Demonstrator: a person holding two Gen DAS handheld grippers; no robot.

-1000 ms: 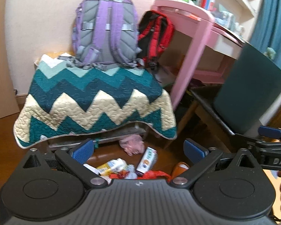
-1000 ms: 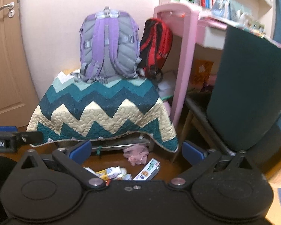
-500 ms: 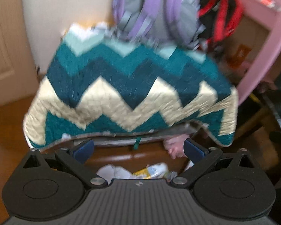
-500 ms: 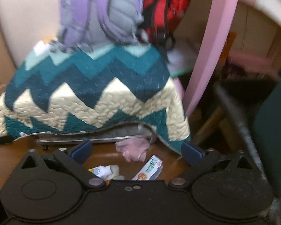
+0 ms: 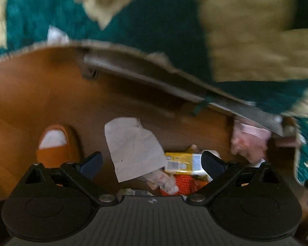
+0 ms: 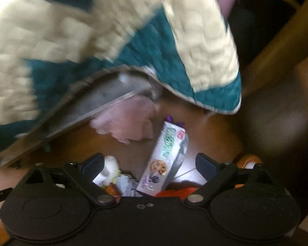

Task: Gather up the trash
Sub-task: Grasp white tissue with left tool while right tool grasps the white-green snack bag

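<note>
Step in hand: I judge this the approach; both my tongs point down at the litter on the wooden floor (image 5: 41, 94), and nothing is picked up yet.
Left tongs (image 5: 152, 163): spread wide, empty, touching nothing that I can see; the white paper sheet (image 5: 133, 147) and the yellow wrapper (image 5: 181, 164) lie on the floor between the two blue pads.
Right tongs (image 6: 149, 163): wide apart too, though the jaws have just been closing a little; the cookie packet (image 6: 166, 155) lies on the floor between them, not pressed by either pad.
Trash: one loose heap on the floor just in front of the quilt's hem; besides the sheet, wrapper and packet there are crumpled white scraps (image 5: 164, 181) and something orange-red (image 5: 186, 184), partly hidden behind the tongs' body.
Nearby: a pink cloth (image 6: 127, 121) lies under a grey metal rail (image 5: 154, 82), the teal and cream quilt (image 5: 154, 20) hangs above, and an orange slipper (image 5: 55, 147) sits left of the sheet.
Next move: I think each tongs must settle over one piece, then close; the flat sheet probably needs a pinch at a raised edge.
Risk: both views are blurred, so exact gaps are uncertain.
</note>
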